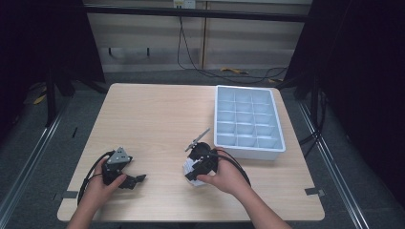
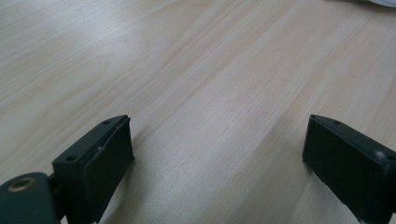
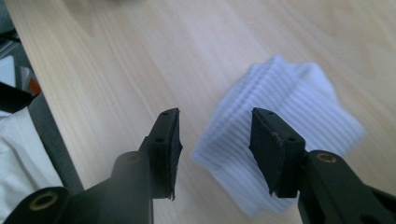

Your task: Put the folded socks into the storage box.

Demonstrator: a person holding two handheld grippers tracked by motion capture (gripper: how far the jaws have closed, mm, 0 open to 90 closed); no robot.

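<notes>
A folded white ribbed cloth [image 3: 299, 88] lies on the wooden table [image 1: 153, 119], near its front edge and right of the middle. My right gripper [image 3: 215, 119] stands open just over the cloth [image 1: 187, 167], its jaws on either side of the cloth's near corner and apart from it. In the high view the right gripper [image 1: 195, 171] points down and left, held by a hand. My left gripper [image 1: 136, 180] rests low at the front left. Its jaws are wide open [image 2: 217, 126] over bare wood with nothing between them.
A pale blue tray [image 1: 217, 119] with several empty compartments stands at the right of the table, just beyond the right gripper. Cables trail from both grippers. Dark frames and floor rails surround the table.
</notes>
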